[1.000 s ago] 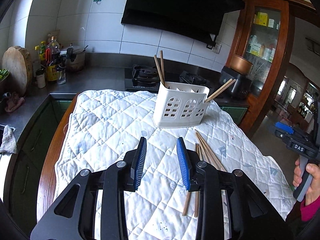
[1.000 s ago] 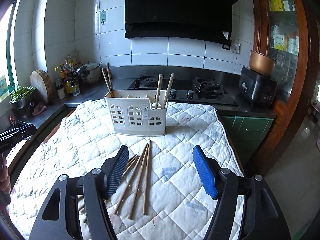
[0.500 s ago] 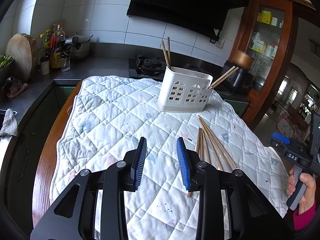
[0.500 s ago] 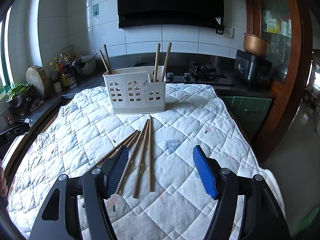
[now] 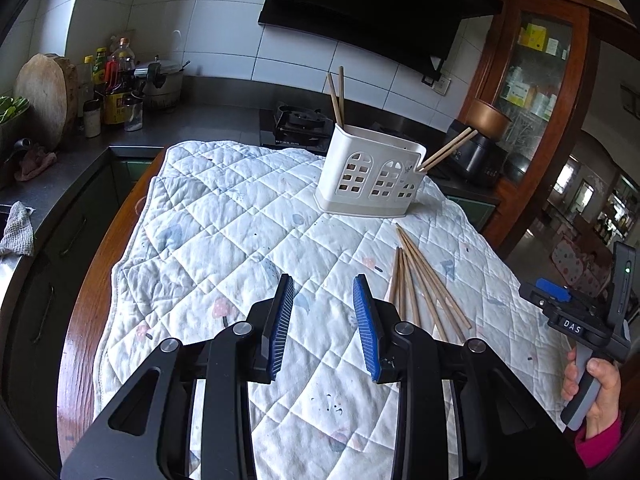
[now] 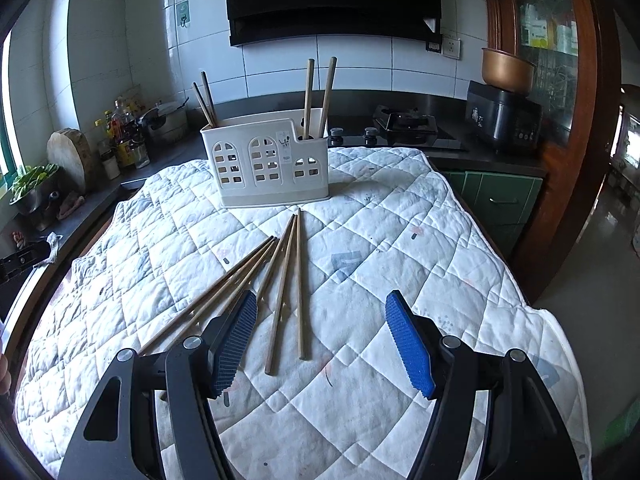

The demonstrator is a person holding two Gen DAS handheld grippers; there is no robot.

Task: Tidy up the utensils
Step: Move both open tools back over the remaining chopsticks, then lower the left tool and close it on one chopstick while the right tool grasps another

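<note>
A white utensil holder point(image 5: 370, 176) point(image 6: 266, 164) stands on the quilted cloth point(image 5: 224, 216) point(image 6: 400, 232), with chopsticks upright in its left end point(image 6: 206, 100) and its right end point(image 6: 318, 96). Several loose wooden chopsticks point(image 5: 424, 284) point(image 6: 280, 280) lie fanned on the cloth in front of it. My left gripper point(image 5: 323, 324) is open and empty, just left of the loose chopsticks. My right gripper point(image 6: 322, 340) is open wide and empty, above the near ends of the chopsticks. The right gripper also shows in the left wrist view point(image 5: 580, 320), held in a hand.
A gas hob point(image 6: 404, 124) sits behind the holder. A rice cooker point(image 6: 502, 116) stands at the back right. Bottles, a pot point(image 5: 160, 88) and a round wooden board point(image 5: 48, 96) line the counter on the left. A wooden cabinet point(image 5: 532, 80) stands on the right.
Both grippers have pulled back and lowered toward the cloth. The loose chopsticks now lie closer under the right gripper. Both stay open and empty.
</note>
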